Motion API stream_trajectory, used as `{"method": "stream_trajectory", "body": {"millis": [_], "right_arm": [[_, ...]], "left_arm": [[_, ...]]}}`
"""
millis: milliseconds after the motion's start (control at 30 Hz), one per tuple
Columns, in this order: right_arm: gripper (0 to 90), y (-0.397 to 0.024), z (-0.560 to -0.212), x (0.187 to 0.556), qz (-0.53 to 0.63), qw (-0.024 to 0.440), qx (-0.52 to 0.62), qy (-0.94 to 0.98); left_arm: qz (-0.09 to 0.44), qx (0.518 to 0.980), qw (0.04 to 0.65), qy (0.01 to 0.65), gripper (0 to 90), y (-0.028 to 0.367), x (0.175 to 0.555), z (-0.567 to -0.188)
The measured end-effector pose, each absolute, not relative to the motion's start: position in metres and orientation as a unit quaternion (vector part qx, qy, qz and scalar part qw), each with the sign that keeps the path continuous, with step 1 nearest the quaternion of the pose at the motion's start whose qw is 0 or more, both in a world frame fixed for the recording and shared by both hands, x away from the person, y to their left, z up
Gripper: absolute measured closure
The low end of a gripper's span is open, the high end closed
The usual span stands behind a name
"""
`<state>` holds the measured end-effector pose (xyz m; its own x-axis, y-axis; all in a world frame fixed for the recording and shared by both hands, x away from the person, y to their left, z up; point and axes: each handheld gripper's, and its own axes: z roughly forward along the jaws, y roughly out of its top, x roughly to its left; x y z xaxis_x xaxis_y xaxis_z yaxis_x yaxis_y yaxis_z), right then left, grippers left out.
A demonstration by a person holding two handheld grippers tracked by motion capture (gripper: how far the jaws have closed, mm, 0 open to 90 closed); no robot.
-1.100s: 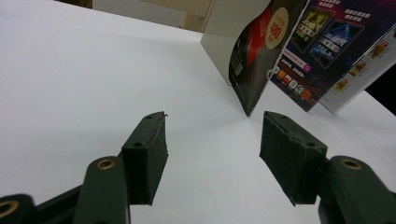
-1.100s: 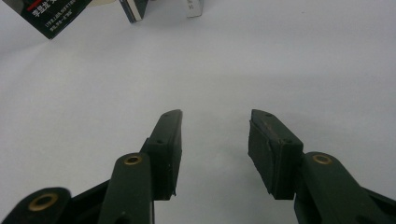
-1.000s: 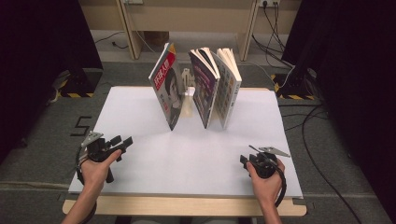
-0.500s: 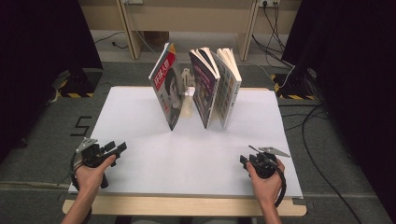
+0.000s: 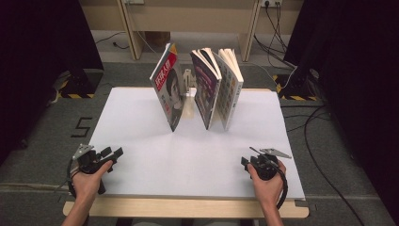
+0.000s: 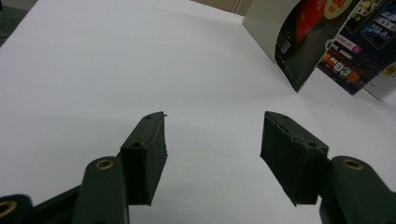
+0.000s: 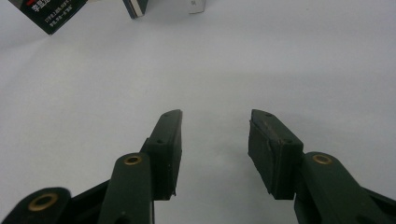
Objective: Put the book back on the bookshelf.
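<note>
High view: left gripper [image 5: 113, 153] and right gripper [image 5: 244, 163], jaws wide and empty, rest near the table's [image 5: 141, 122] front edge, well short of the standing magazines [image 5: 197, 89] (leaning upright at its far middle). A careless nudge could topple them.

White table [image 5: 141, 117]; grey carpet [image 5: 47, 141]

Three books stand upright near the far edge of the tabletop [image 5: 141, 122]: the left book [image 5: 168, 92] apart, the middle book [image 5: 205, 87] and right book [image 5: 230, 87] touching. My left claw [image 5: 112, 153] sits by the near left corner, my right claw [image 5: 244, 163] toward the near right corner, both well apart from them.
</note>
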<state>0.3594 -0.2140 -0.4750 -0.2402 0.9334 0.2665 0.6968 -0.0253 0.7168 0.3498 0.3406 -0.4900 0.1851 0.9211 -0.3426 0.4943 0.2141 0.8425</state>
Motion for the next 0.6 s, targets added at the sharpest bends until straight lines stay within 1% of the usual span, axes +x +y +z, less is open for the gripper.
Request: {"method": "stream_trajectory", "body": {"millis": [267, 600], "right_arm": [[55.0, -0.2146, -0.4750, 0.3593, 0.394, 0.147, 0.600, 0.680], [55.0, -0.2133, -0.4763, 0.3603, 0.392, 0.149, 0.597, 0.684]], "left_arm": [[0.205, 0.579, 0.505, 0.606, 39.3, 0.3406, 0.3430, -0.4955], [0.205, 0.582, 0.503, 0.604, 39.3, 0.3425, 0.3392, -0.4975]]}}
